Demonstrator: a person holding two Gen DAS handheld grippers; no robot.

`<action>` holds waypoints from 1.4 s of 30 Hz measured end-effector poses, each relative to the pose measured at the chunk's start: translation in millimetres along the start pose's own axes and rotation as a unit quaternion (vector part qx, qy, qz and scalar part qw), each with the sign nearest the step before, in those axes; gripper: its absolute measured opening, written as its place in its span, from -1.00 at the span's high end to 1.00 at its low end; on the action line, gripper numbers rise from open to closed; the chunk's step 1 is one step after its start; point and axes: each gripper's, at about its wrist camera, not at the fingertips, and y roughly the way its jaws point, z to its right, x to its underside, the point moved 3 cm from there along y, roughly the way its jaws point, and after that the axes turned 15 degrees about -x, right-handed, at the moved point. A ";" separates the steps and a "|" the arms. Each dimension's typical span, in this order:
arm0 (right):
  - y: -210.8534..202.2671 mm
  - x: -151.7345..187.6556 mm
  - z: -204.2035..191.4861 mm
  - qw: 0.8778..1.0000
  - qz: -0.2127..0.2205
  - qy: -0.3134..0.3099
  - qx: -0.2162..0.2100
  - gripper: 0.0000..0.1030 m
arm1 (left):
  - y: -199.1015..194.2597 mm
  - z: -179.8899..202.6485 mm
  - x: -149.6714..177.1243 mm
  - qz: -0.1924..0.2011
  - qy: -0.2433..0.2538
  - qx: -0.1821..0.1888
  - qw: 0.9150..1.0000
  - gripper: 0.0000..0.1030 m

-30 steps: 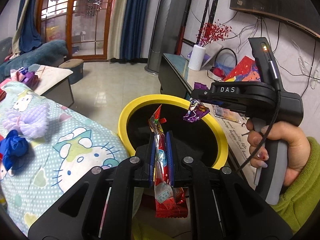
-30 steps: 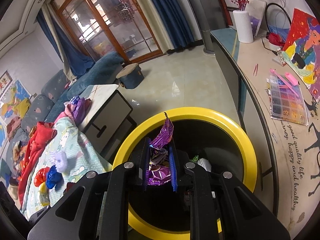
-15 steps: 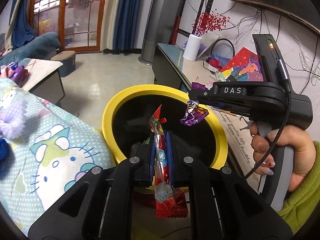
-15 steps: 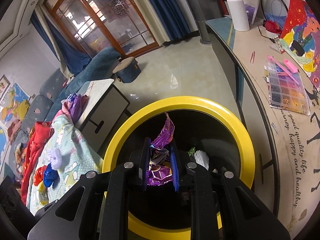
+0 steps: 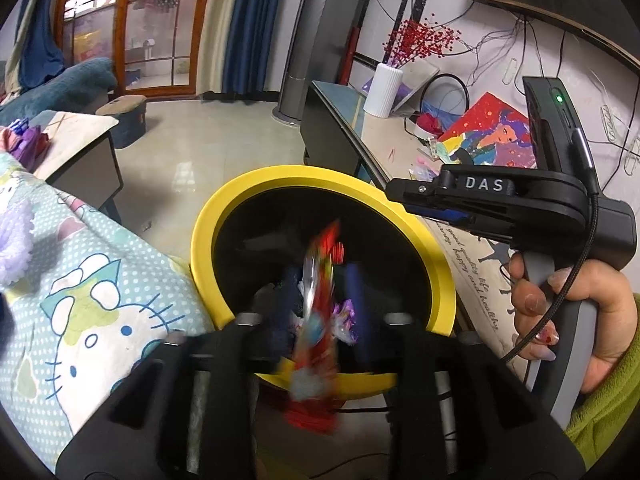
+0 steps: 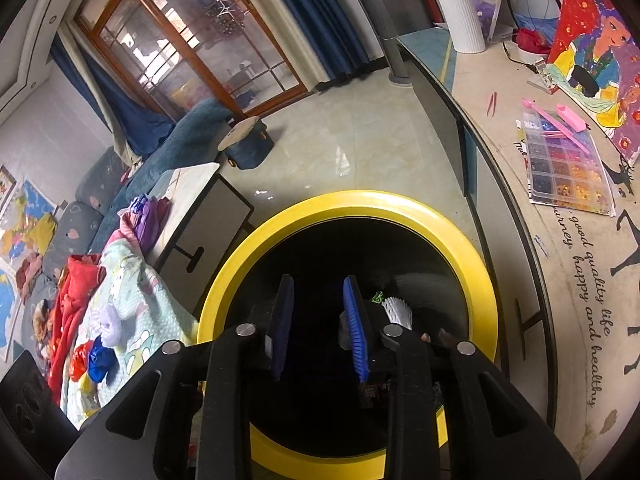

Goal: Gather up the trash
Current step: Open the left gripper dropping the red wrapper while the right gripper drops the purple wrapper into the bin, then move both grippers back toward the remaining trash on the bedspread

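Both drops nearly done over the yellow-rimmed bin (image 6: 472, 256): left gripper (image 5: 320, 300) just opened, blurred red wrapper (image 5: 316, 320) slipping between parted pads; right gripper (image 6: 320, 320) just opened, empty, purple wrapper (image 5: 346, 316) inside.

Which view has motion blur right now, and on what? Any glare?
Left wrist view: the red snack wrapper between the left gripper's just-opened jaws is smeared by motion blur, and the gripper's own fingers look soft; background sharp. Right wrist view: sharp throughout, right gripper crisp over the yellow-rimmed trash bin; window glare reflects off the floor tiles. Both show strong fisheye bending.
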 end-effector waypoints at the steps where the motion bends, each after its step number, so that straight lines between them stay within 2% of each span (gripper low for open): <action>1: -0.6 -0.2 -0.1 1.000 0.001 0.000 0.000 0.44 | -1.0 -1.5 -0.1 0.001 -0.004 0.000 1.000 0.04; 3: -1.2 -0.6 -1.5 1.000 0.003 -0.001 0.000 0.38 | -3.3 -5.1 -0.3 0.003 -0.012 -0.001 1.000 -0.13; 7: -3.7 -1.3 -6.2 1.000 0.009 -0.006 -0.001 0.27 | -8.4 -12.7 -2.8 0.007 -0.033 0.001 0.999 -0.75; 8: -4.2 -1.5 -7.8 1.000 0.011 -0.009 -0.001 0.22 | -10.2 -14.3 -3.5 0.008 -0.037 -0.001 0.999 -0.78; 18: -10.9 -3.6 -32.0 0.999 0.026 -0.042 -0.003 0.18 | -37.1 -40.6 -3.1 0.035 -0.062 -0.049 0.996 -0.78; 27: -18.9 4.4 -78.2 0.993 0.046 -0.099 -0.033 0.15 | -67.4 -71.0 -8.3 0.066 -0.092 -0.084 0.990 -0.78; 37: -16.2 21.9 -131.8 0.982 0.041 -0.168 -0.077 0.12 | -97.6 -114.3 -2.1 0.086 -0.130 -0.123 0.980 -0.78; 42: -7.1 35.1 -153.7 0.976 0.027 -0.199 -0.090 0.12 | -112.5 -139.8 4.6 0.094 -0.155 -0.150 0.972 -0.78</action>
